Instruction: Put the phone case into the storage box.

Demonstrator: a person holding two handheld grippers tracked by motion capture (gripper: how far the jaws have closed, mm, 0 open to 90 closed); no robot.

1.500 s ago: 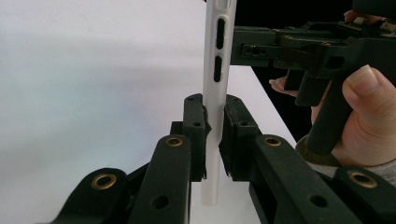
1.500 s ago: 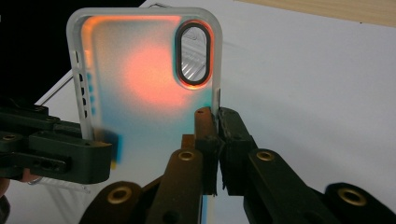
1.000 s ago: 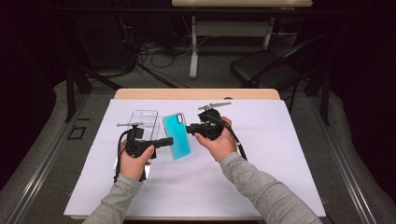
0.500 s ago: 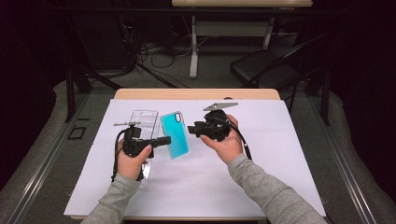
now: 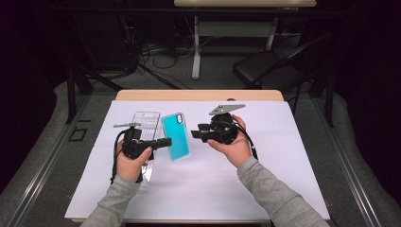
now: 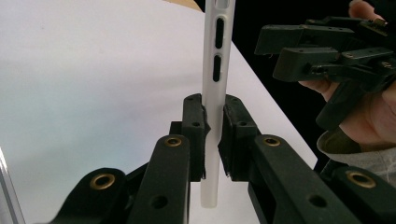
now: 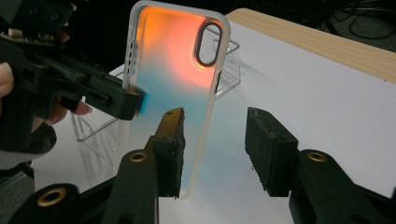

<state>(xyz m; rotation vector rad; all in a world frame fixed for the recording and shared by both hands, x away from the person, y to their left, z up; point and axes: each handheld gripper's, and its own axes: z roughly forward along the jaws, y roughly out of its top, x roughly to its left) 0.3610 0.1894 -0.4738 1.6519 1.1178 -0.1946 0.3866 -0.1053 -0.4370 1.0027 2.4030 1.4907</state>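
Note:
A phone case [image 5: 176, 136], turquoise from above and orange fading to blue in the right gripper view [image 7: 173, 70], is held upright above the white sheet. My left gripper [image 5: 168, 141] is shut on its lower left edge, and its pads clamp the thin frosted rim [image 6: 212, 93]. My right gripper [image 5: 195, 134] sits just right of the case with its jaws apart. They have just been opening, and nothing is pressed between them [image 7: 215, 149]. The case's edge runs behind the left pad.
A clear plastic stand [image 5: 145, 122] lies on the white sheet [image 5: 283, 156] behind and under my left hand. The wooden table edge [image 5: 198, 95] is at the back. A dark chair [image 5: 265, 68], cables and a white post stand beyond it.
The right gripper has let go of the case's right edge and drawn back a little to the right, jaws wider. The left gripper still holds the case in place.

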